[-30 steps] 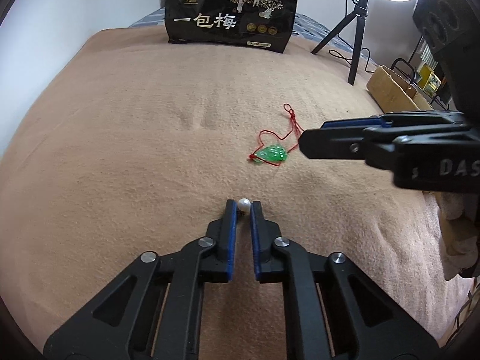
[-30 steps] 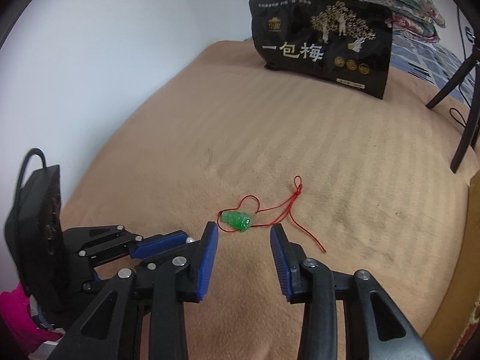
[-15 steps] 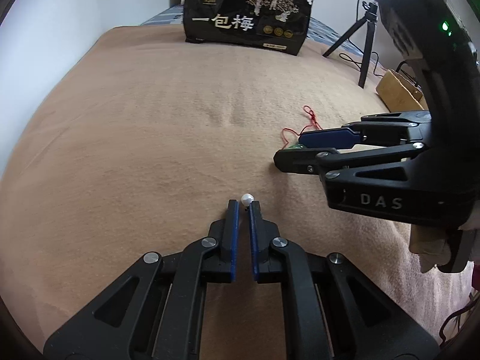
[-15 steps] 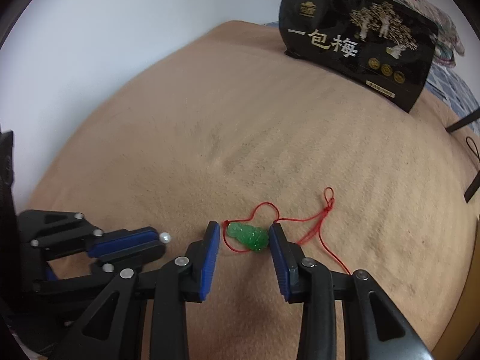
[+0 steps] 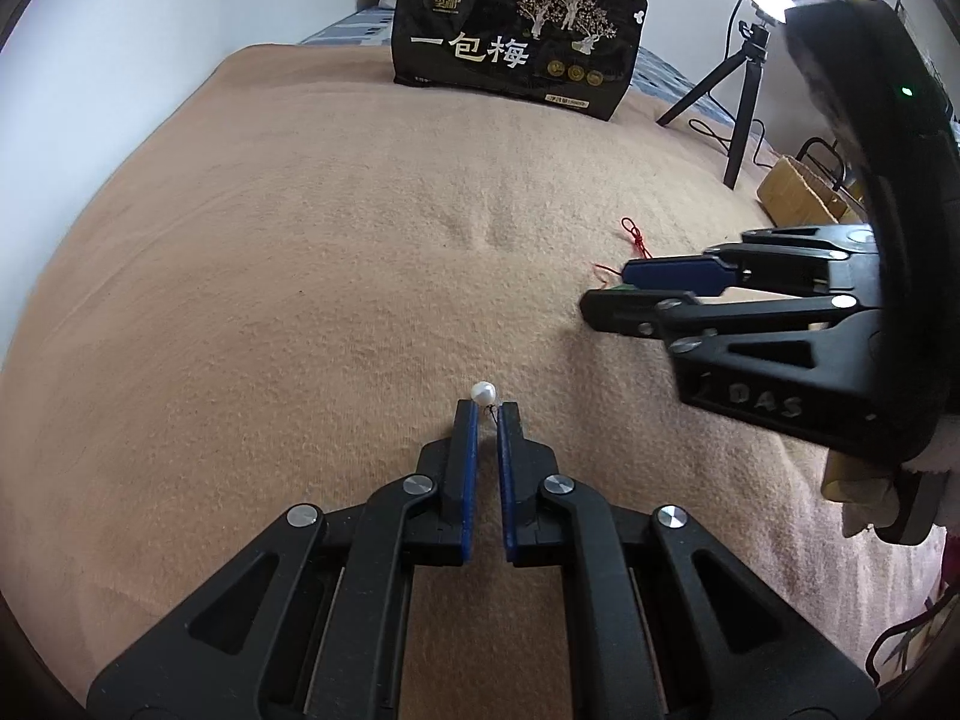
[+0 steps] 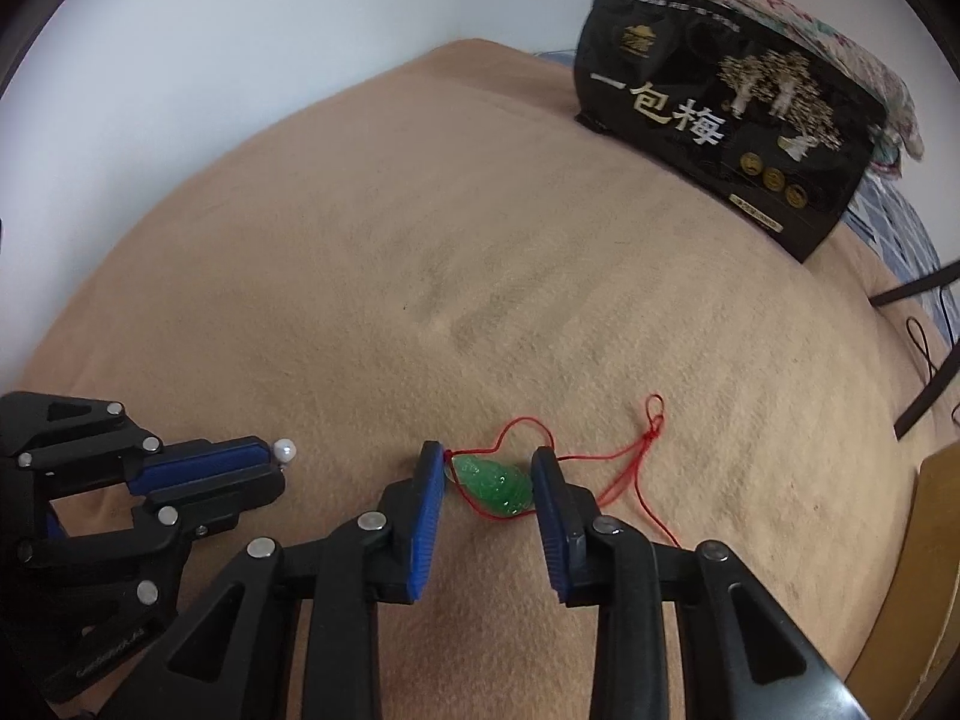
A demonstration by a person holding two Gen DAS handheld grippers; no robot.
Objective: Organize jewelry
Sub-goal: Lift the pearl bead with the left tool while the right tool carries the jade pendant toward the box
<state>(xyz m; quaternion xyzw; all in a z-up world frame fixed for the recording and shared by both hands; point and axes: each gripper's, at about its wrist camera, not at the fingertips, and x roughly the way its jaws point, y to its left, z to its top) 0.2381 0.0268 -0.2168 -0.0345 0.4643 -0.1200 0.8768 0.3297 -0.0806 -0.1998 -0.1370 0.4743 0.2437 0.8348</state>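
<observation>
Pearl earring [image 5: 483, 391] pinched in left gripper [image 5: 486, 415], right gripper [image 6: 487, 463] apart around green pendant [image 6: 493, 485], black bag [image 6: 729, 111] behind.

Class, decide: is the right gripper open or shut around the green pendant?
Open: the right gripper straddles the green pendant, with gaps visible beside it.

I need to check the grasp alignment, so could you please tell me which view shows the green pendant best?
The right wrist view: the green pendant lies in full sight on the blanket between the open right gripper fingers. In the left wrist view that gripper hides it almost completely; mainly its red cord shows.
</observation>
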